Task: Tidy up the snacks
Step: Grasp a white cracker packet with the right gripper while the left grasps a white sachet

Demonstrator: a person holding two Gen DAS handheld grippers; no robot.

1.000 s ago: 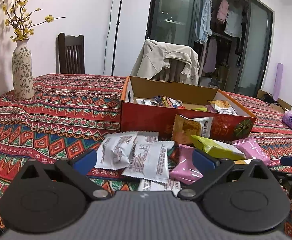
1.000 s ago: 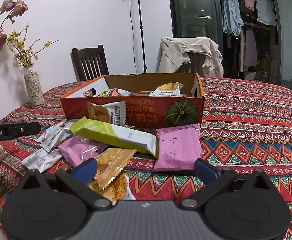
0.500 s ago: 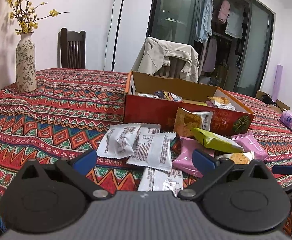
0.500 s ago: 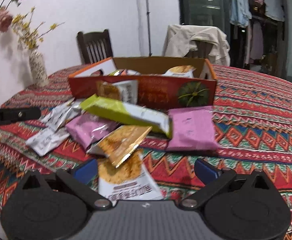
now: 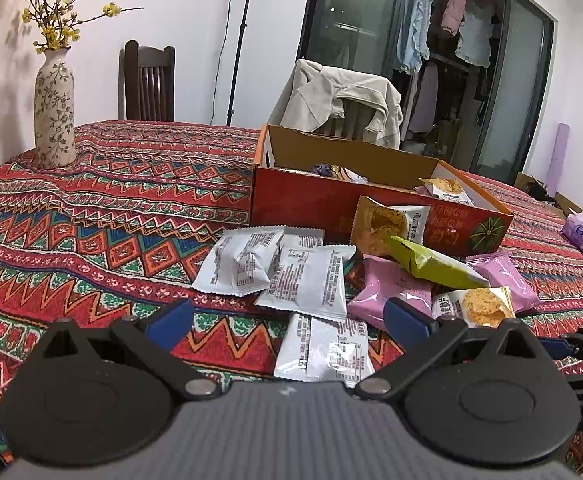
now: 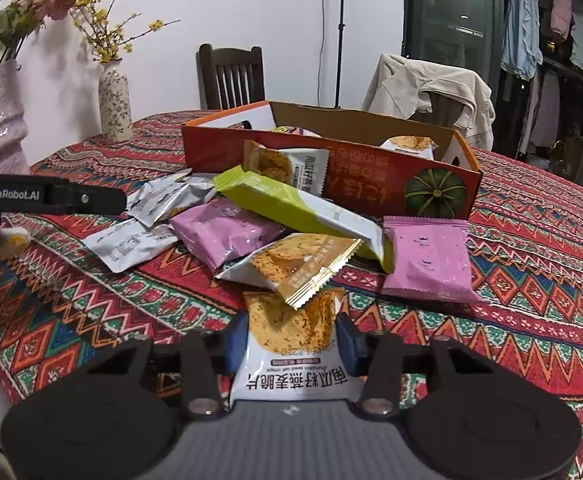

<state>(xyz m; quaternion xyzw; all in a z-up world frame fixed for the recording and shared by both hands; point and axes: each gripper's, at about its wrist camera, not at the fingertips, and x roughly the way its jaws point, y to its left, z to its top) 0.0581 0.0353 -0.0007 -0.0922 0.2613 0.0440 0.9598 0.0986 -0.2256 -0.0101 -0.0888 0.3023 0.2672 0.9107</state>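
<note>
Since a moment before, closed right gripper (image 6: 291, 340) jaws on oat-crisp packet (image 6: 291, 344) near bench edge; kept left gripper (image 5: 287, 316) jaws spread.

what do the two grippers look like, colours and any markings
Both match: a grey ribbed body, two round black discs, and black linkage arms with silver pivot pins ending in blue finger pads. That holds for the left gripper and the right gripper. Seen from the right wrist camera, the left one's black side bar carries white "GenRobot.AI" lettering. No cables or sleeves show.
</note>
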